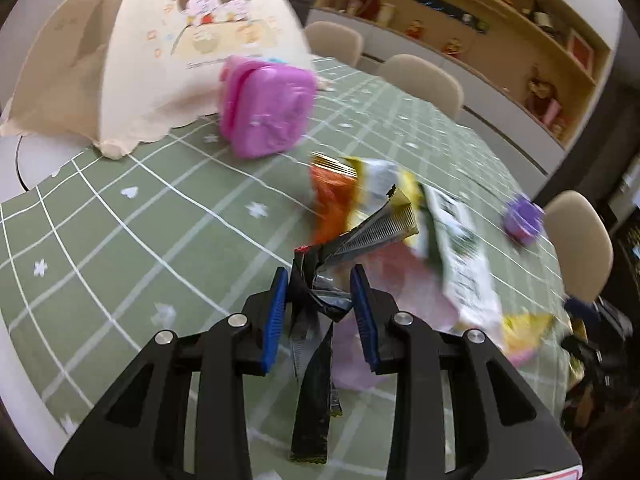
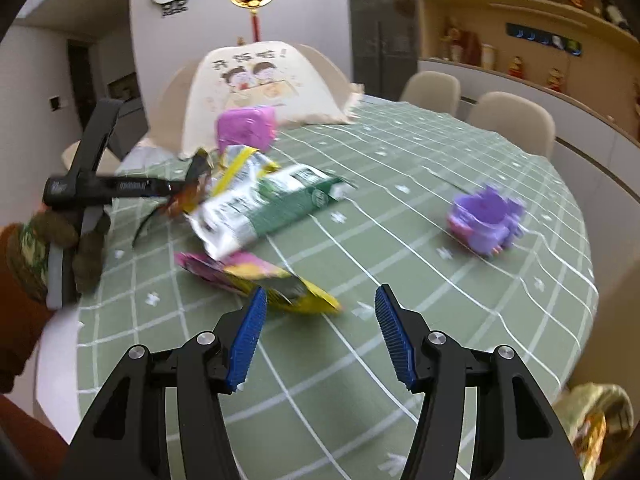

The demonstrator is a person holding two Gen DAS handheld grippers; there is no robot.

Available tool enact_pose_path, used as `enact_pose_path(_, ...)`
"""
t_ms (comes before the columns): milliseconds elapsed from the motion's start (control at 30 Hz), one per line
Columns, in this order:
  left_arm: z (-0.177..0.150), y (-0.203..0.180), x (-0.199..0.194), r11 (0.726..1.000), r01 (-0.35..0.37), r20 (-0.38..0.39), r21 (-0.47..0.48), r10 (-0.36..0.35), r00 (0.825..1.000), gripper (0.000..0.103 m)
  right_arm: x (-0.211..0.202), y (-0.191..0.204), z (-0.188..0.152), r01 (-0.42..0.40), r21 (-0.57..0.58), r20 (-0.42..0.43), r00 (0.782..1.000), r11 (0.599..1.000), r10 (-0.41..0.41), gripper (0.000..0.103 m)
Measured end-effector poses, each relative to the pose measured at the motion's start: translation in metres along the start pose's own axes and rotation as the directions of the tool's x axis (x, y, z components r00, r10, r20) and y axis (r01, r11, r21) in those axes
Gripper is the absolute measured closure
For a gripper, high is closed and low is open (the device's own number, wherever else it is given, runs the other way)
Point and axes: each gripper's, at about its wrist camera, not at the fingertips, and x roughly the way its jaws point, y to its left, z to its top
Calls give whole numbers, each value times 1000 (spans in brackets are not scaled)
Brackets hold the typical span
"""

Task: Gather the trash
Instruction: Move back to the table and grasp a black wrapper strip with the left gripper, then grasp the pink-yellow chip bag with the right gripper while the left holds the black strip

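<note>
My left gripper (image 1: 322, 304) points down at a heap of snack wrappers on the green checked tablecloth (image 1: 140, 240). Its blue pads press on a crumpled black and silver wrapper (image 1: 314, 400), which hangs down between them. Just beyond lie an orange wrapper (image 1: 332, 204), a white and green wrapper (image 1: 460, 248) and a pink one (image 1: 404, 284). In the right wrist view a gloved hand (image 2: 52, 240) holds the left gripper (image 2: 176, 190) at the heap's left end. My right gripper (image 2: 320, 308) is open and holds nothing. A pink and yellow wrapper (image 2: 256, 276) lies by its left fingertip, below the white and green wrapper (image 2: 272, 208).
A pink plastic box (image 1: 268, 112) stands before a cream mesh food cover (image 1: 200, 40) at the back. A purple toy (image 2: 486, 220) sits to the right. Beige chairs (image 2: 516, 120) ring the round table; a gold bag (image 2: 592, 420) lies past its near right edge.
</note>
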Motion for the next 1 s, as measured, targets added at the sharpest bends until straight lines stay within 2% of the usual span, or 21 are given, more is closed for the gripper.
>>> enact_pose_path(133, -13, -13, -20, 999, 38, 36, -1, -38, 999, 72, 21, 11, 13, -81, 4, -36, 996, 997, 82, 49)
enact_pose_path(333, -21, -19, -39, 998, 67, 63, -7, -66, 996, 72, 43, 21, -3, -91, 15, -126, 988, 996, 93, 49)
enact_pose_path(767, -27, -13, -41, 995, 86, 62, -45, -84, 995, 72, 37, 42, -24, -11, -121, -156, 988, 993, -8, 49)
enact_pose_path(900, -28, -6, -46, 994, 83, 69, -71, -78, 995, 72, 39, 38, -23, -24, -80, -160, 987, 996, 11, 48)
enact_pose_path(967, -29, -4, -47, 994, 80, 71, -77, -74, 995, 72, 36, 38, -19, -41, -91, -177, 984, 995, 25, 48)
enact_pose_path(1000, -30, -3, -48, 994, 78, 71, -79, -73, 995, 72, 30, 38, -16, -59, -101, -156, 987, 993, 43, 48)
